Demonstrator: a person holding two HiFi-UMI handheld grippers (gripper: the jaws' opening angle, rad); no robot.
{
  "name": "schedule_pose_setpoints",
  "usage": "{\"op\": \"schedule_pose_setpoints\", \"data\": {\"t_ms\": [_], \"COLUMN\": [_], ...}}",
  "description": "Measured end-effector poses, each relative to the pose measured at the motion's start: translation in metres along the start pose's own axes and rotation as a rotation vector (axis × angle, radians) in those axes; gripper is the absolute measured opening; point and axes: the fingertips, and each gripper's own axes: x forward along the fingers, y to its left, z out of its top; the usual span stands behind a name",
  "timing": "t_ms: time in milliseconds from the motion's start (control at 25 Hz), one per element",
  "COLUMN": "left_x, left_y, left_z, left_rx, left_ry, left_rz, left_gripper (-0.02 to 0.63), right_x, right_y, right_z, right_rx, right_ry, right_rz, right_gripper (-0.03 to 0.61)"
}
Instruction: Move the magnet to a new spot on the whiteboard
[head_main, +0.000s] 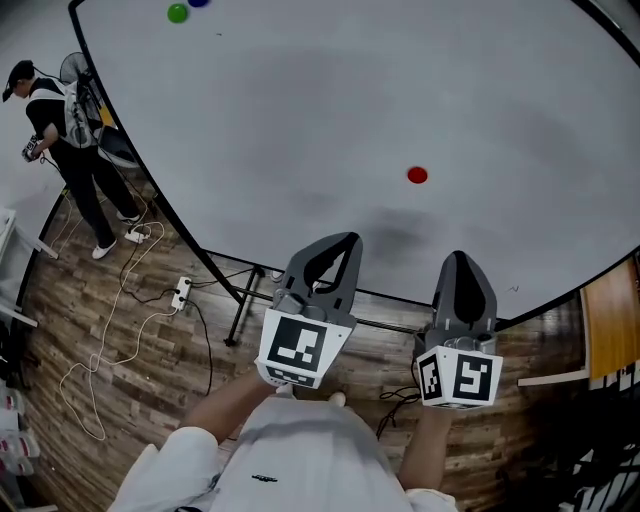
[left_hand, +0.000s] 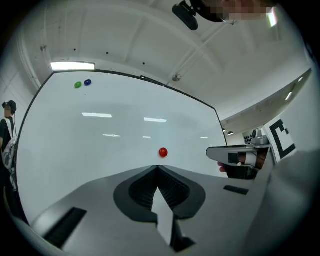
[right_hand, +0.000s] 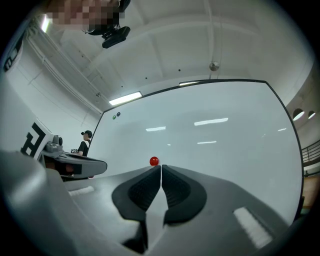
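A small red magnet (head_main: 417, 175) sticks to the large whiteboard (head_main: 330, 110), right of its middle. It shows just above the jaw tips as a red magnet (left_hand: 163, 152) in the left gripper view and as a red magnet (right_hand: 154, 161) in the right gripper view. Both grippers hang in front of the board's lower edge, well short of the magnet. My left gripper (head_main: 347, 240) is shut, its jaws meeting with nothing between them. My right gripper (head_main: 458, 258) is also shut and empty. A green magnet (head_main: 177, 13) and a blue magnet (head_main: 198, 2) sit at the board's top left.
A person (head_main: 60, 130) stands at the far left beside the board's edge. Cables (head_main: 130, 300) and a power strip (head_main: 181, 292) lie on the wooden floor below the board's stand leg (head_main: 240, 320). A wooden shelf (head_main: 610, 320) is at the right.
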Motion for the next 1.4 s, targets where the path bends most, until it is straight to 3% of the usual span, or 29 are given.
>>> {"op": "schedule_pose_setpoints", "data": {"t_ms": [560,1400], "left_x": [-0.009,-0.009], "left_y": [0.013,0.019], "left_z": [-0.020,-0.021], "left_rx": [-0.025,-0.044], "left_ry": [0.016,0.012], "left_rz": [-0.002,-0.020], "left_gripper": [0.006,0.006], "right_x": [-0.009,-0.003], "right_y": [0.008,0.017], "right_z": [-0.038,-0.035], "right_rx": [-0.009,-0.027], "right_ry": [0.052,0.060], "right_rz": [0.032,0.054], "right_gripper": [0.005,0.005]}}
